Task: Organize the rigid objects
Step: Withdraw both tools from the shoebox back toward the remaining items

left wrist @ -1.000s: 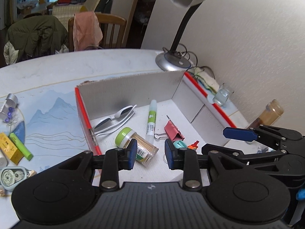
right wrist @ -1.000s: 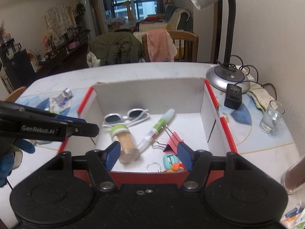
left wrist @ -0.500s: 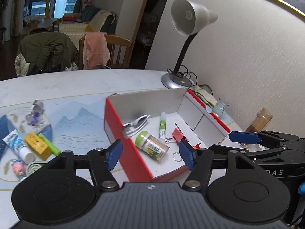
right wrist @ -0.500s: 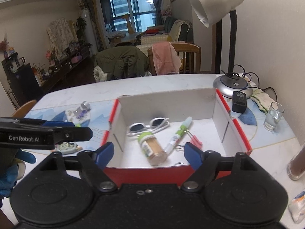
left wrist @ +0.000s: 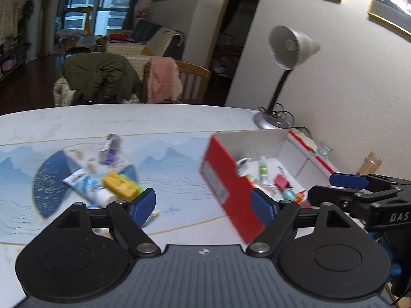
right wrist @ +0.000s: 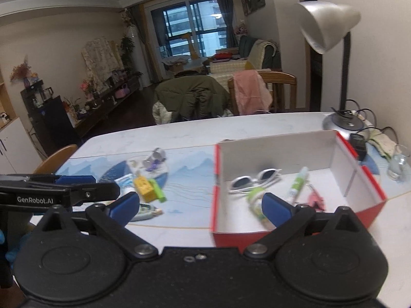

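Note:
A red box (left wrist: 226, 182) with a white inside (right wrist: 277, 151) stands on the table. In it lie white sunglasses (right wrist: 254, 178), a green-lidded jar (right wrist: 257, 200), a glue pen (right wrist: 298, 183) and a pink binder clip (right wrist: 316, 199). To its left on the blue mat lie a yellow box (left wrist: 118, 183), a tube (left wrist: 84, 183), a green marker (right wrist: 158, 191), a small vial (left wrist: 110, 146) and a tape dispenser (right wrist: 146, 210). My left gripper (left wrist: 203, 205) hovers off the box's near left corner, jaws opening, nothing between them. My right gripper (right wrist: 201, 208) hangs before the box's front wall, jaws opening wide, holding nothing.
A desk lamp (left wrist: 290, 48) stands behind the box by the wall. A glass (right wrist: 397, 164), a black adapter (right wrist: 358, 143) with cables and a brown bottle (left wrist: 370, 161) sit to the box's right. Chairs draped with a jacket (right wrist: 192, 97) stand beyond the table.
Both grippers drew back from inside the box and rose a little, and their jaws spread wider. The left view swung left, bringing the loose items on the mat into sight.

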